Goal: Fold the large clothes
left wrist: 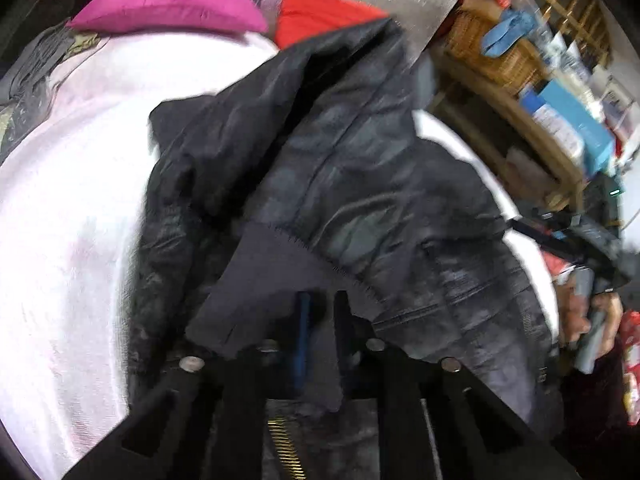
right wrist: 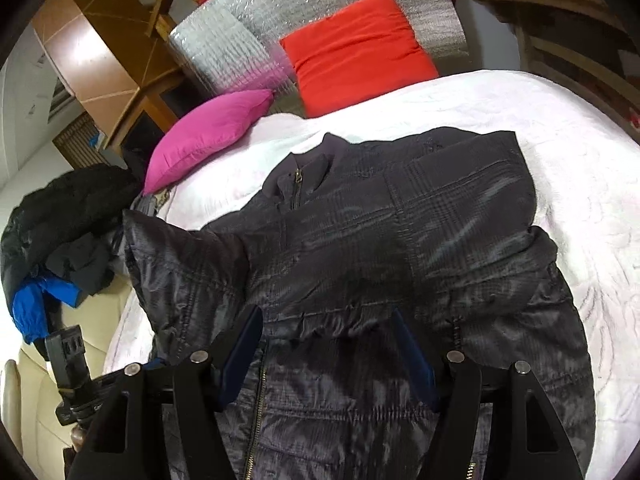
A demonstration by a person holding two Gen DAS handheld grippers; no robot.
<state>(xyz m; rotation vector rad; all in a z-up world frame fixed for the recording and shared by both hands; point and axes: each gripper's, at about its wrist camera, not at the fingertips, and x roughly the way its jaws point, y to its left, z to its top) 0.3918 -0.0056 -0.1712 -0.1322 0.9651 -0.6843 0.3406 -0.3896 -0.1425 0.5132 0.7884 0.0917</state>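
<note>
A dark grey padded jacket [right wrist: 400,240] with a brass zip lies on the white bed cover [right wrist: 520,112], collar toward the pillows. My left gripper [left wrist: 320,320] is shut on the jacket's ribbed cuff [left wrist: 276,280] and holds the sleeve [left wrist: 360,168] lifted over the jacket body. My right gripper [right wrist: 326,332] is open, its two blue-padded fingers [right wrist: 244,344] spread just above the jacket's waist, nothing between them. The left gripper also shows at the left edge of the right wrist view [right wrist: 74,364]. The left wrist view is blurred.
A magenta pillow [right wrist: 208,132] and a red pillow [right wrist: 356,48] lie at the head of the bed against a silver padded headboard [right wrist: 248,40]. A heap of dark and blue clothes [right wrist: 60,232] sits left of the bed. Wicker baskets and shelves [left wrist: 500,52] stand to the right.
</note>
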